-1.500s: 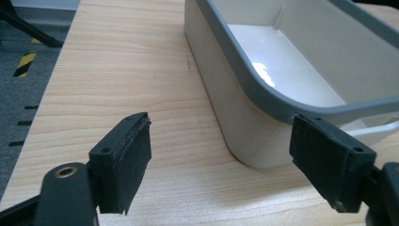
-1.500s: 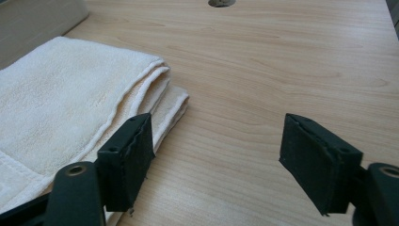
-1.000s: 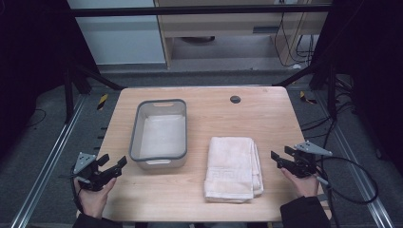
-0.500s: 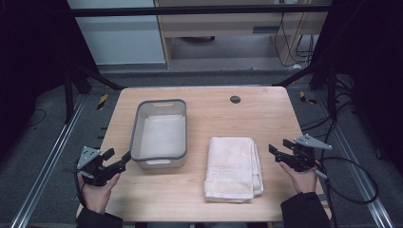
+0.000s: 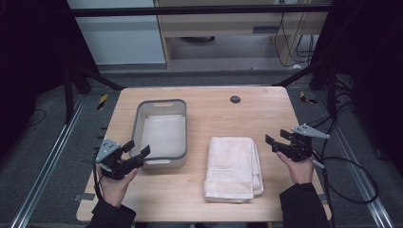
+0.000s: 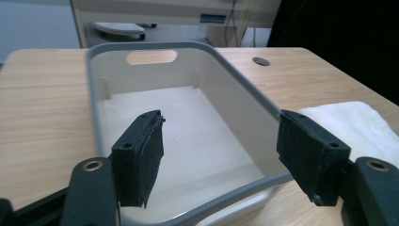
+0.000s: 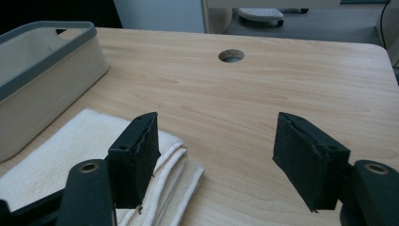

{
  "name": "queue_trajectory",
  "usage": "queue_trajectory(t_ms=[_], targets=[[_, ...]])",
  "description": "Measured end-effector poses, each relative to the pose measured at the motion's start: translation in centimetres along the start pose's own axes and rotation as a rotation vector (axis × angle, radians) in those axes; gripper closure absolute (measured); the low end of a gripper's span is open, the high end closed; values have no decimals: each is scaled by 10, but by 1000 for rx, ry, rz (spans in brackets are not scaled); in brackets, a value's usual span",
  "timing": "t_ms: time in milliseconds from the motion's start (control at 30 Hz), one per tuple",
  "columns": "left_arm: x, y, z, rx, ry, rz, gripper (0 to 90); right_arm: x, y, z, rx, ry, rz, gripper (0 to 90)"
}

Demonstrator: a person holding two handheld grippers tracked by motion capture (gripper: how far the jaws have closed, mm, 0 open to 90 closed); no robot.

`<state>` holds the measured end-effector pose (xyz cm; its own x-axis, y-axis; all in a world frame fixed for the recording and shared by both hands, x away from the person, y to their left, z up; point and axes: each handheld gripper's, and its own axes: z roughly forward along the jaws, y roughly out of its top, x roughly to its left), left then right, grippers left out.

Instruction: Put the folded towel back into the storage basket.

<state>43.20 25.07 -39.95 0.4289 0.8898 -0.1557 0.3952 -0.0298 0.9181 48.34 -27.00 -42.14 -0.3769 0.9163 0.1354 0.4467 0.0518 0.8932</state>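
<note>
A grey-rimmed white bin (image 5: 135, 128) stands empty on the left half of the wooden table (image 5: 204, 107). A folded cream towel (image 5: 233, 161) lies to its right. My left gripper (image 5: 138, 148) hovers at the bin's near left corner and looks into the bin (image 6: 235, 103). Its jaws have just been closing a little, but the left gripper (image 6: 219, 146) stays open with nothing between its pads. My right gripper (image 5: 276, 137) hangs just right of the towel (image 7: 61, 150). Its jaws have just been opening, and the right gripper (image 7: 216, 150) is open and holds nothing.
A round cable hole (image 5: 235, 99) sits in the table's far middle. Black cables trail off the table's right edge (image 5: 351, 166). Dark frame legs and a floor rail (image 5: 52, 156) flank the table. Bare wood lies between the towel and the hole.
My left gripper has risen and moved right, up to the bin's near corner. The right gripper has lifted a little beside the towel. Bin and towel have not moved.
</note>
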Motion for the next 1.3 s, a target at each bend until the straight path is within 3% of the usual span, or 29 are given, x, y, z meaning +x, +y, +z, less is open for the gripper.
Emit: queue_trajectory(t_ms=[133,167,567,933,1300], targets=[[-10,2,6,7,-31,11,335,1,3,2,-11,8,6,313],[-19,4,11,11,-56,17,337,2,5,5,-12,19,0,314],[-56,1,29,32,-144,42,356,9,14,13,-7,49,-11,323],[-82,-9,42,79,-190,84,368,16,13,26,33,63,-34,320],[-108,-23,54,136,-237,131,372,14,13,26,33,75,-30,298]])
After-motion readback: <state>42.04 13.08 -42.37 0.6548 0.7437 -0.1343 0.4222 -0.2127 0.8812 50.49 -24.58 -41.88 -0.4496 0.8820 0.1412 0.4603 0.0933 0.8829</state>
